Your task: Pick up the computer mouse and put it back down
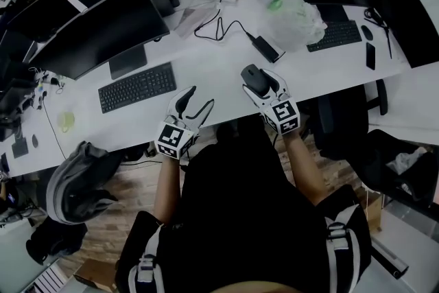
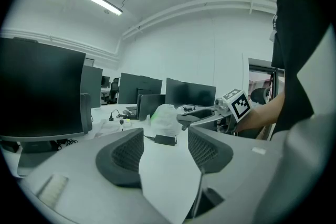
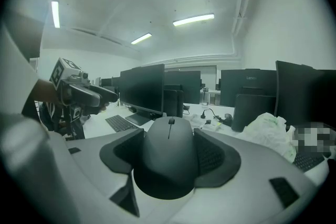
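A dark grey computer mouse (image 1: 256, 79) sits between the jaws of my right gripper (image 1: 262, 81), which is shut on it and holds it above the white desk (image 1: 212, 65). In the right gripper view the mouse (image 3: 169, 157) fills the gap between both pads, scroll wheel facing away. My left gripper (image 1: 194, 104) hovers near the desk's front edge, open and holding nothing. In the left gripper view, that gripper (image 2: 165, 152) shows only bare desk between its pads, and the right gripper's marker cube (image 2: 237, 105) appears off to the right.
A black keyboard (image 1: 137, 86) lies left of my left gripper, with monitors (image 1: 96, 31) behind it. A power brick and cable (image 1: 264, 47) and a white plastic bag (image 1: 296, 20) lie beyond the mouse. A second keyboard (image 1: 335, 36) is at the right. A backpack (image 1: 79, 182) rests on the floor.
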